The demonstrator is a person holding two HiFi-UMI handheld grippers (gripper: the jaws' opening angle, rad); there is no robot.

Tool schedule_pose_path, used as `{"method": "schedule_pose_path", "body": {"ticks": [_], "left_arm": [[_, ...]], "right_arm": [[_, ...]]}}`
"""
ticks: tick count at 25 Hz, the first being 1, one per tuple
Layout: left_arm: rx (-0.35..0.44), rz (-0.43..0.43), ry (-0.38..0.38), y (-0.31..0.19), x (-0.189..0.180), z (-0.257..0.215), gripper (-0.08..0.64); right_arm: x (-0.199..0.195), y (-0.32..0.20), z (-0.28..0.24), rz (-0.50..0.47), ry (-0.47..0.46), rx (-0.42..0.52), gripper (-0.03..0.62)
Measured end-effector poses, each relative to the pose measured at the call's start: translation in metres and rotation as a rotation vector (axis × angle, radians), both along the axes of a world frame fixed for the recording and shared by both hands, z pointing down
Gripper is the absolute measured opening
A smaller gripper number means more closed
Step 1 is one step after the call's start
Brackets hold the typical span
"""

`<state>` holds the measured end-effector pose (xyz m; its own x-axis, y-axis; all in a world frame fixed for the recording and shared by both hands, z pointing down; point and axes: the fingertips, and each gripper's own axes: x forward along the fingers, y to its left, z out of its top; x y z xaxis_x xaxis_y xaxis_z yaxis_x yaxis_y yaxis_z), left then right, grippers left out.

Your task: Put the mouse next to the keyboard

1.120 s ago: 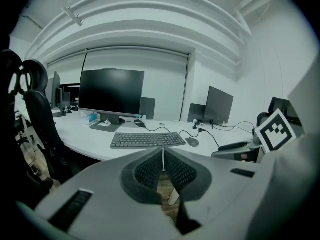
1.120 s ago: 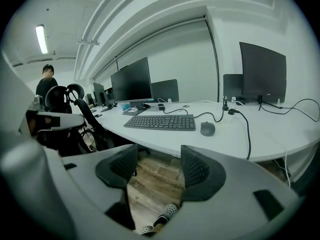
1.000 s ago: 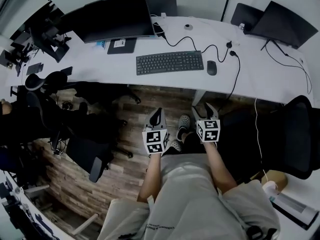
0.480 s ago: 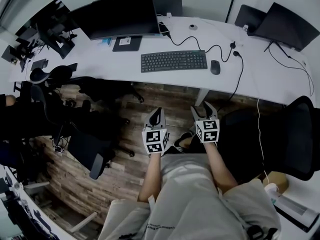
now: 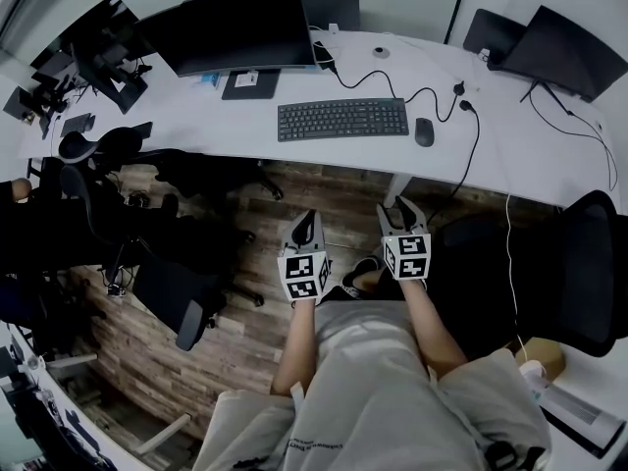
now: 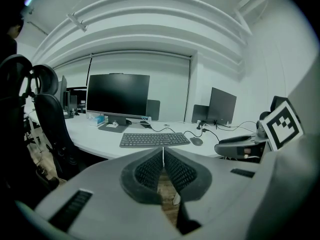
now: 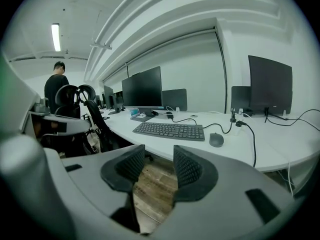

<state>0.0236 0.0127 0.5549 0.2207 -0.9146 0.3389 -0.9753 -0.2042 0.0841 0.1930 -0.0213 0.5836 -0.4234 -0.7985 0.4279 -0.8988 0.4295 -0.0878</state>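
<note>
Mouse (image 5: 424, 132) sits at the keyboard's (image 5: 342, 120) three o'clock; our left gripper (image 5: 309, 218) is clamped shut and empty, and our right gripper (image 5: 402, 205), half-open on nothing and just narrowing, could shove it into the cable (image 7: 254, 144).

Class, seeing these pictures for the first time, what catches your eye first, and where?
The black keyboard lies on the long white desk, the mouse just right of it, a big dark monitor behind. Nearer, over the wooden floor, the left gripper is shut and the right gripper, nothing between its jaws, has just been closing.
</note>
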Motion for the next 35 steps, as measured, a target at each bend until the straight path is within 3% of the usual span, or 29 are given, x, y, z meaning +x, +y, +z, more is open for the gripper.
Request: {"method": "schedule_pose_path", "body": {"ticks": [6,29,35], "left_arm": [[0.004,0.01,0.004,-0.001,0.004,0.0,0.025],[-0.015,-0.01,-0.006,0.003,-0.013,0.007,0.025],[-0.016,-0.015,-0.018,0.008,-0.022,0.007,0.025]], "right_arm": [[0.004,0.0,-0.001,0.015,0.013,0.015,0.12],[-0.018,-0.003,-0.004,-0.013,0.005,0.028,0.005],[-0.031,-0.001,-0.001,-0.033,-0.005,0.021,0.005]]}}
